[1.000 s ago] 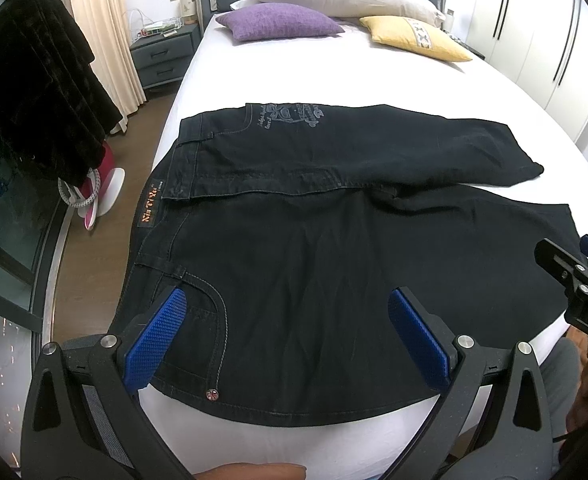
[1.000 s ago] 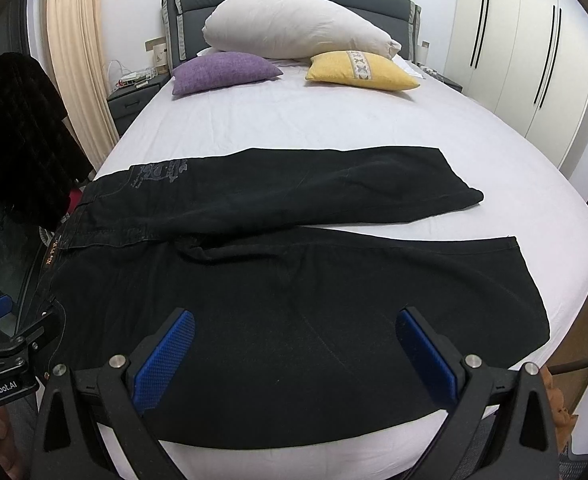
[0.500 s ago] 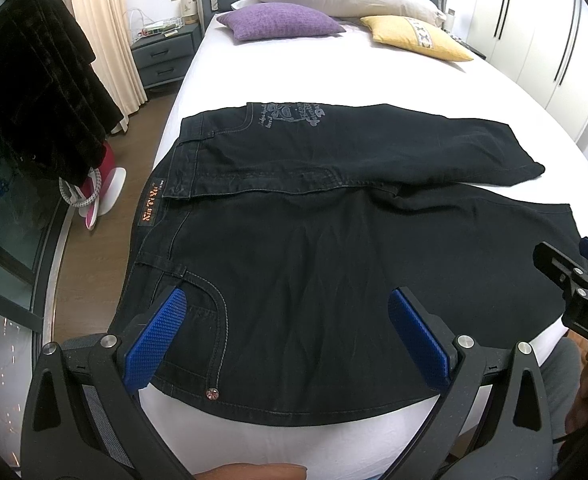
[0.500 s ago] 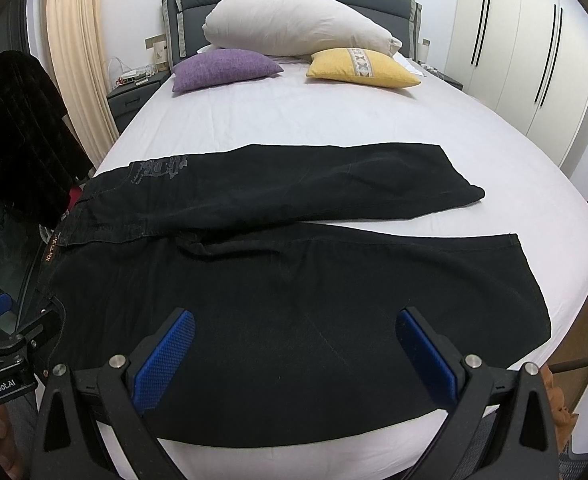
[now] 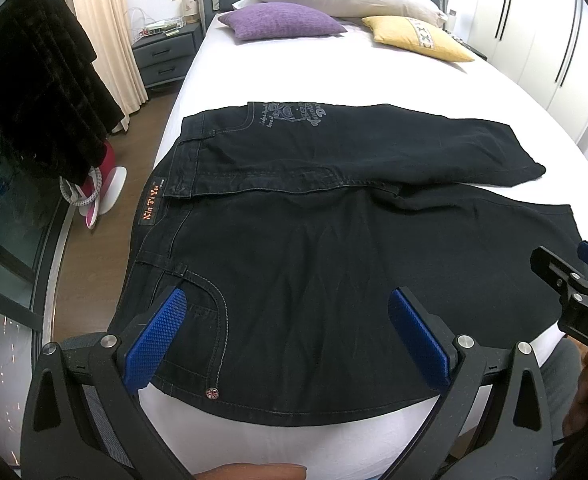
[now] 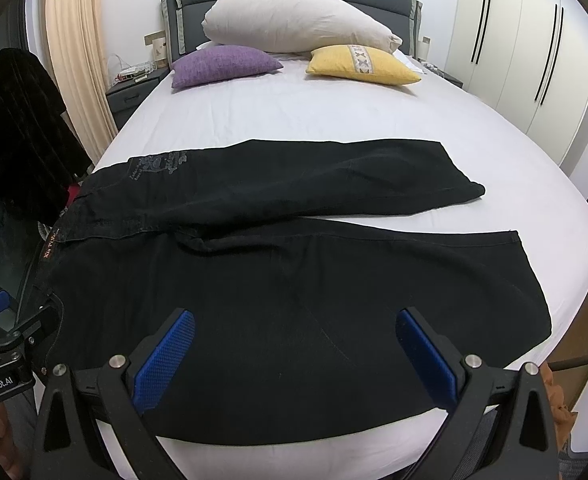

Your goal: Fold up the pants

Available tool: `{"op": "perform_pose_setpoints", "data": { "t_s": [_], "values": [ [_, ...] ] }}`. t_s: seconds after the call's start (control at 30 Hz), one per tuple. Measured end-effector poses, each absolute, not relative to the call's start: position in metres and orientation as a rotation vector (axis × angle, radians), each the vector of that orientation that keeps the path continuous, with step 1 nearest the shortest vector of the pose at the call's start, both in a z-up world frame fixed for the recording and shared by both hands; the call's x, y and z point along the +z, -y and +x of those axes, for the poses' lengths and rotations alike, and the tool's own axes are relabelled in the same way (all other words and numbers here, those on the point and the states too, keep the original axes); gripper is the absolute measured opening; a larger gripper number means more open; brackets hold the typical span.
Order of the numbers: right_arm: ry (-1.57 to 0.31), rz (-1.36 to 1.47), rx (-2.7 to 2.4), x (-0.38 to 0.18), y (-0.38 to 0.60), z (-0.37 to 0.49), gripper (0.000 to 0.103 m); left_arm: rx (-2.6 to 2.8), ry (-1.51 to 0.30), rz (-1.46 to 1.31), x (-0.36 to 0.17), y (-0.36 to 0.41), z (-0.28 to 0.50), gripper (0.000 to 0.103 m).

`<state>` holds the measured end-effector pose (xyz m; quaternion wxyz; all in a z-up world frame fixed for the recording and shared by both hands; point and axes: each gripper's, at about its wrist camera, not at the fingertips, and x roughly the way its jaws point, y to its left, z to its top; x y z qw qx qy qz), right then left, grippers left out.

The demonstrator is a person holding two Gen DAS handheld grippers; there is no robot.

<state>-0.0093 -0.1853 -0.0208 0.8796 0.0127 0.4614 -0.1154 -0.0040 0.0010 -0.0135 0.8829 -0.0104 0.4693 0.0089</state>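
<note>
Black pants [image 5: 313,248] lie spread flat across the white bed [image 5: 333,80], waistband at the left, legs running right; they also show in the right wrist view [image 6: 294,280]. The far leg lies apart from the near leg. My left gripper [image 5: 290,336] is open and empty, hovering over the near waist and front pocket. My right gripper [image 6: 294,356] is open and empty over the near leg. Each gripper shows at the edge of the other's view.
A purple pillow [image 6: 226,65], yellow pillow [image 6: 363,65] and large white pillow [image 6: 294,24] lie at the headboard. A nightstand [image 5: 164,54] and dark clothing on a stand [image 5: 38,96] are left of the bed. White wardrobes [image 6: 533,52] stand at right.
Both grippers have shifted very slightly; the pants have not moved and both stay open.
</note>
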Motion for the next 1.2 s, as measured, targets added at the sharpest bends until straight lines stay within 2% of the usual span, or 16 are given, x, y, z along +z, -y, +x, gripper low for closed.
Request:
{"op": "perform_pose_setpoints", "data": {
  "t_s": [1.2],
  "values": [
    [-0.993,0.022,-0.239,-0.0276,0.1837,-0.0077,0.103,0.023,-0.987,-0.017,-0.0164,-0.0015,-0.0058,0.103]
  ]
}}
